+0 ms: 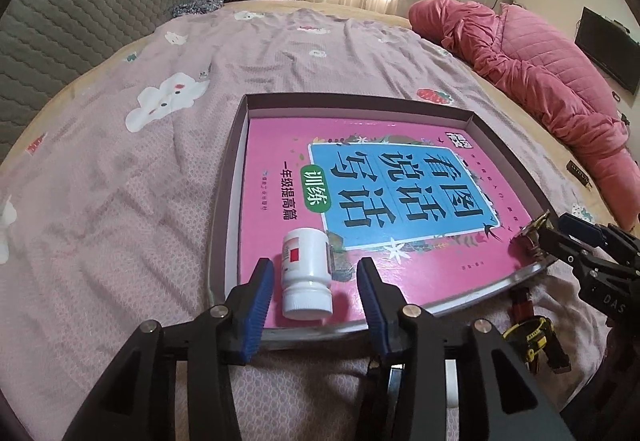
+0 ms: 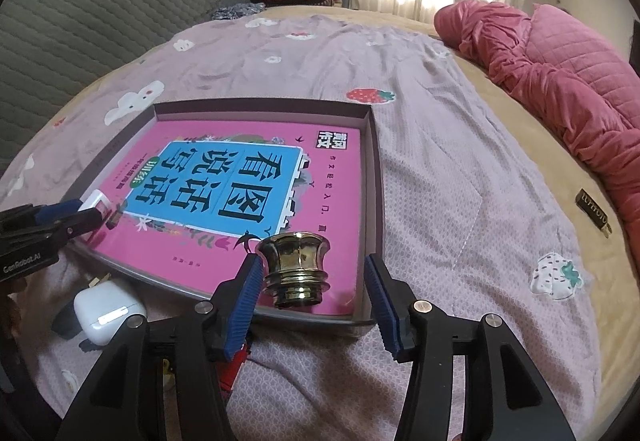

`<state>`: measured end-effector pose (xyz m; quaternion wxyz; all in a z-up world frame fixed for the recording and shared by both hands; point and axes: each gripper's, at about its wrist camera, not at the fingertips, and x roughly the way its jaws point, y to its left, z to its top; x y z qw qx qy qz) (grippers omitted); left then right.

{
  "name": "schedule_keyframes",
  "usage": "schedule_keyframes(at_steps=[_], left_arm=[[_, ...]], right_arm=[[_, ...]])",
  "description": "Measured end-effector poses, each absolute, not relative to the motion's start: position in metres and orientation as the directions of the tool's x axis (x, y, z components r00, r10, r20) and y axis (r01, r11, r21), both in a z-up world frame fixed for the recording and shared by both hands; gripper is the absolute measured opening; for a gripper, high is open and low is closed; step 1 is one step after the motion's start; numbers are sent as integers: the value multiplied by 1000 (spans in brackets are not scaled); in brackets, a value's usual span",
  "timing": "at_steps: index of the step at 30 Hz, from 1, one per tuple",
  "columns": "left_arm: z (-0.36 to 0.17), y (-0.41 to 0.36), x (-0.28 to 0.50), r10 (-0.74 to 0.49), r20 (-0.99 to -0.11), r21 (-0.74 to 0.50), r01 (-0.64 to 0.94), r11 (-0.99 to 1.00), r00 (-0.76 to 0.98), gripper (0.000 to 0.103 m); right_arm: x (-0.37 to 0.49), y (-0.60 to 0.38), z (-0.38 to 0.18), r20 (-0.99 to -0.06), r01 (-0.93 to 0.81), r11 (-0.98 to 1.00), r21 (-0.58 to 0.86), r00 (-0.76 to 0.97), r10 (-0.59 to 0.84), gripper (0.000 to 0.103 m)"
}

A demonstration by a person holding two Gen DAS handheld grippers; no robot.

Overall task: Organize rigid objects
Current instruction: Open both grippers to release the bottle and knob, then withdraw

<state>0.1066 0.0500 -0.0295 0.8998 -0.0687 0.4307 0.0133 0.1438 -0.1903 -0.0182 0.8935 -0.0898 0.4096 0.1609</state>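
Note:
A shallow dark box (image 1: pixel 240 145) on the bed holds a pink book (image 1: pixel 280 177). A white pill bottle (image 1: pixel 306 273) lies on the book at its near left corner, between the open fingers of my left gripper (image 1: pixel 316 281), not clamped. A brass knob (image 2: pixel 294 269) stands on the book (image 2: pixel 200 261) at the box's (image 2: pixel 372 169) near right corner, between the open fingers of my right gripper (image 2: pixel 312 277). The right gripper also shows in the left wrist view (image 1: pixel 560 237), and the left gripper in the right wrist view (image 2: pixel 76 217).
A white earbuds case (image 2: pixel 106 315) and a red item (image 2: pixel 234 365) lie on the lilac sheet (image 2: pixel 440 181) in front of the box. A yellow-black tool (image 1: pixel 532 337) lies near the box's right corner. A pink quilt (image 1: pixel 540 73) is heaped at the right, a grey headboard (image 1: pixel 80 9) at the left.

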Motion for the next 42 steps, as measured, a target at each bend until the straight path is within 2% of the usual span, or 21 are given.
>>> schedule_keyframes(at_steps=[5, 9, 21, 25, 38, 42], left_arm=[[-26, 50, 100, -14, -779, -97, -99, 990, 627, 43], [-23, 50, 97, -2, -776, -85, -102, 991, 631, 43], [-3, 51, 77, 55, -731, -56, -141, 988, 680, 44], [6, 52, 70, 70, -712, -57, -158, 986, 699, 53], [18, 45, 51, 86, -695, -31, -150, 988, 714, 54], [23, 48, 45, 89, -690, -40, -160, 986, 719, 54]], right_arm=[[140, -191, -16, -758, -367, 930, -31, 615, 218, 56], [139, -193, -12, -746, -356, 934, -35, 631, 212, 63], [138, -209, 3, -727, -322, 946, 40, 641, 249, 64], [135, -211, 9, -713, -326, 944, 49, 651, 261, 64], [121, -214, 20, -677, -358, 932, 61, 671, 302, 66], [112, -211, 25, -655, -380, 923, 54, 684, 320, 70]])
